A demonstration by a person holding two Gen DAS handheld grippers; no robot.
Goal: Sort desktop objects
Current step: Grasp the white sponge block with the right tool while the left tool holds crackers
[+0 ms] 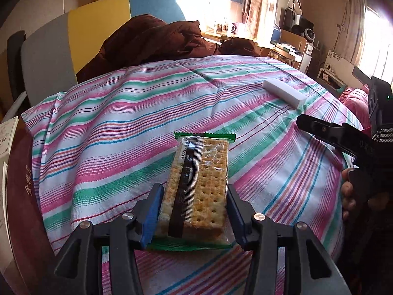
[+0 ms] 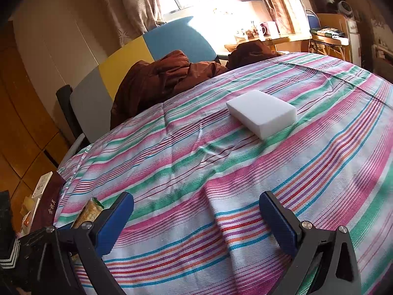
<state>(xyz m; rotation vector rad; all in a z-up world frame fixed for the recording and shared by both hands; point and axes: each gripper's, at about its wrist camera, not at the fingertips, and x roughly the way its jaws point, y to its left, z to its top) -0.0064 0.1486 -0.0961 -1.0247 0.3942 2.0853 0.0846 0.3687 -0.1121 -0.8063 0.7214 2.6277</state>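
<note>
A clear packet of square crackers (image 1: 199, 184) with green ends sits lengthwise between the blue pads of my left gripper (image 1: 194, 189), which is shut on its two long sides low over the striped tablecloth (image 1: 110, 135). A white sponge block (image 1: 283, 91) lies flat at the far right of the cloth. In the right wrist view the same sponge (image 2: 261, 113) is ahead and slightly right of my right gripper (image 2: 196, 196), which stands wide open above the cloth with nothing between its fingers. The packet's edge (image 2: 89, 211) shows at lower left.
A dark red box (image 1: 22, 184) with gold lettering lies at the table's left edge beside white cartons (image 1: 7, 135). A brown garment (image 1: 152, 41) is heaped on the far side against a grey, yellow and blue chair back (image 1: 98, 32). A hand (image 1: 348, 196) holds the right tool.
</note>
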